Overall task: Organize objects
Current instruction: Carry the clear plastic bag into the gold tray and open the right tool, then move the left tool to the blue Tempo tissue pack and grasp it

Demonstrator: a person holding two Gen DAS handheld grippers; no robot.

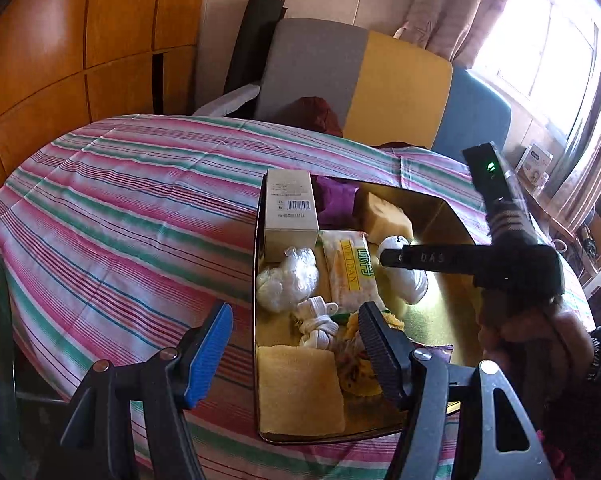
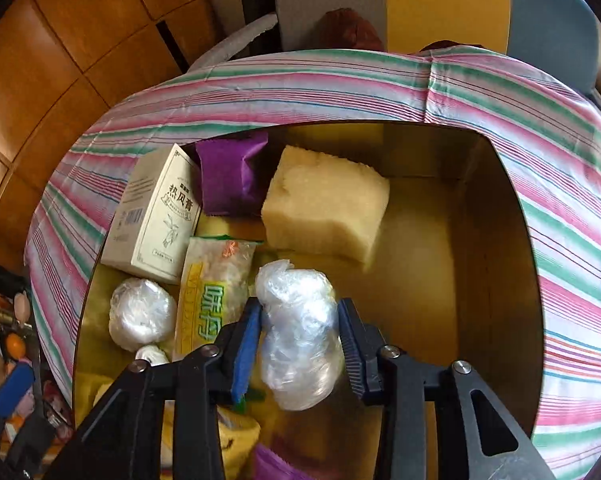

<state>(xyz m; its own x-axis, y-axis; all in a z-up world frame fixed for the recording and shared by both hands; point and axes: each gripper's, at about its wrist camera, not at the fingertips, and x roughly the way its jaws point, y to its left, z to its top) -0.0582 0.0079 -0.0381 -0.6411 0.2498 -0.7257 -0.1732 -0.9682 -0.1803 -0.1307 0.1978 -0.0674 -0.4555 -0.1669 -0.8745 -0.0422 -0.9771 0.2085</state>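
Inside the gold-lined cardboard box [image 2: 496,216] on the striped bed cover [image 2: 560,184], the right gripper [image 2: 300,344] brackets a clear-plastic-wrapped white bundle [image 2: 298,336], pads barely touching. Left gripper [image 1: 292,344] hangs open over the box edge.

The box's [image 2: 500,240] right half lay bare gold, open to a gripper. Its left side was crowded: carton [image 2: 156,216], sponge [image 2: 324,208], snack pack [image 2: 212,300], wrapped balls [image 2: 142,314].
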